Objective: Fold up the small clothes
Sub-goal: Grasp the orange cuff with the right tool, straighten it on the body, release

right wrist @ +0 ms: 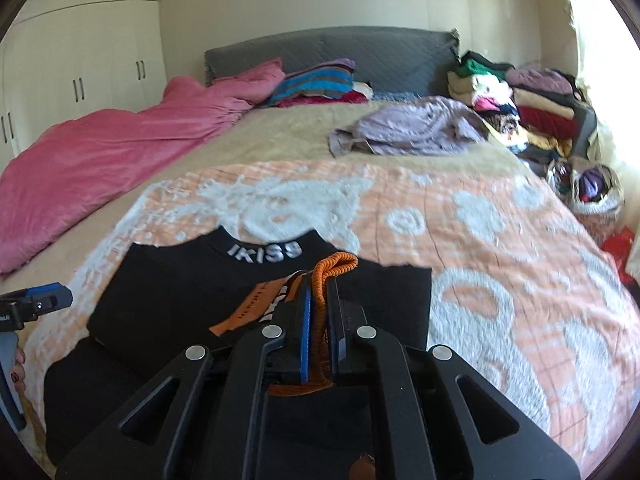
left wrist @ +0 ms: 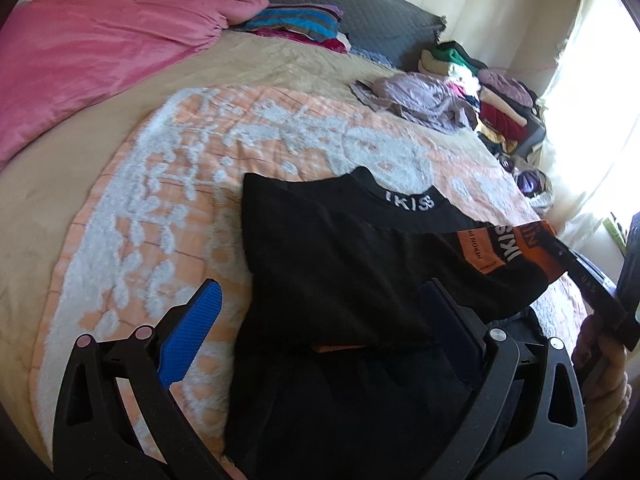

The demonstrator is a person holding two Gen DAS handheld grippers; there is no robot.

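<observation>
A black shirt [left wrist: 340, 264] with white "IKISS" lettering on its collar lies flat on an orange and white blanket [left wrist: 168, 208] on the bed. My left gripper [left wrist: 320, 292] is open and hovers low over the shirt's near part, its blue pad [left wrist: 192, 336] over the blanket. My right gripper [right wrist: 318, 280] is shut on the orange cuff [right wrist: 334, 264] of the shirt's sleeve and holds it lifted above the black shirt [right wrist: 180, 292]. In the left wrist view the right gripper [left wrist: 560, 246] pulls the sleeve [left wrist: 500, 256] taut. The left gripper [right wrist: 44, 296] shows at the left edge of the right wrist view.
A pink duvet [right wrist: 100, 152] covers the bed's left side, with striped pillows [right wrist: 316, 80] against the grey headboard [right wrist: 360, 52]. A crumpled lilac garment [right wrist: 416, 128] lies further back. Stacks of folded clothes [right wrist: 512, 96] and a basket [right wrist: 588, 188] stand to the right. White wardrobes [right wrist: 80, 60] line the left wall.
</observation>
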